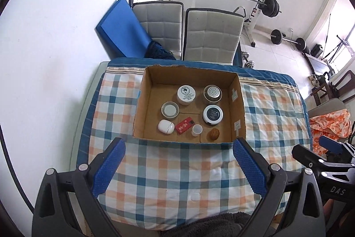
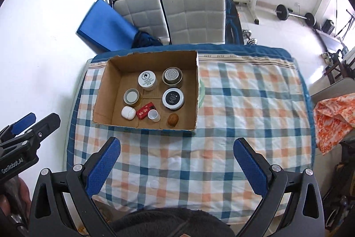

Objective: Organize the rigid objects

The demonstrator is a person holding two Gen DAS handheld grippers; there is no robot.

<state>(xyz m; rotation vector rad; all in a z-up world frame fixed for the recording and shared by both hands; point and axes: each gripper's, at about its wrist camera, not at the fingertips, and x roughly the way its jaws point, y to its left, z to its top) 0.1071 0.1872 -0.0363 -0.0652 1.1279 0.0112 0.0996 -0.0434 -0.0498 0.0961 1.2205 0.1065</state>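
Both grippers, left and right, fingers spread wide, holding nothing. Box sits ahead on counter, holding jars, tin, walnut, red pack.

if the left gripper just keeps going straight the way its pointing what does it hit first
Probably the near wall of the cardboard box, which lies dead ahead between the open left gripper fingers; depth is hard to judge, so it might meet the checked cloth first.

Matt brown cardboard box; soft checked cloth; knurled blue pads — glossy white plastic case
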